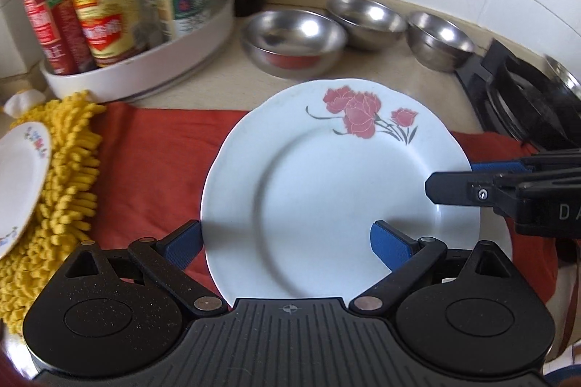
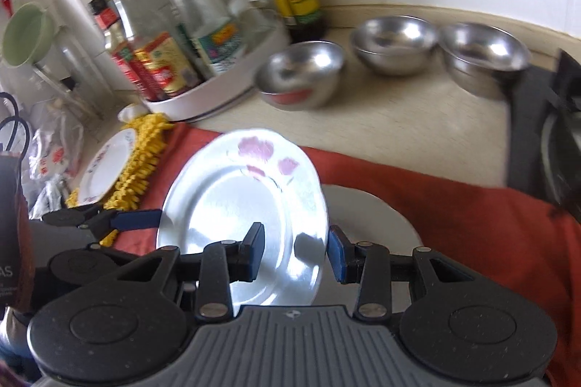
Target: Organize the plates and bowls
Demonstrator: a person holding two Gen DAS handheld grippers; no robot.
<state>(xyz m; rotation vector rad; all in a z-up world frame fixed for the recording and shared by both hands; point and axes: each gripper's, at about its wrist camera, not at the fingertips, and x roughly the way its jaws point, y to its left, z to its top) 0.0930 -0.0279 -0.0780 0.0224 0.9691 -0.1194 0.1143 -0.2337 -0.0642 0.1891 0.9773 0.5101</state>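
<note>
Along the back of the beige counter, well apart from the work: three steel bowls (image 1: 294, 34) in a row, all empty and upright. To their left is a white round tray (image 1: 145, 78) crowded with sauce bottles (image 1: 105, 9). A black stove (image 1: 508, 85) stands at the right edge. At the left is a yellow shaggy duster (image 1: 69, 169), with a small flower-rimmed plate (image 1: 18, 176) lying on it.

A red cloth (image 1: 145, 169) covers the near counter. On it lies a plain white plate (image 2: 374, 209), mostly hidden.

The flowered plate (image 1: 308, 187) sits above that one, tilted and off the cloth. It is white with a scalloped rim and red carnations with grey-green stems on its far side. The face looks clean and glossy.

The right gripper (image 2: 294, 249) is clamped on the flowered plate's right rim, one finger over it and one under. The left gripper (image 1: 287, 241) is spread wide. One blue pad is at the plate's left rim and the other is over its face; no pinch is visible.
</note>
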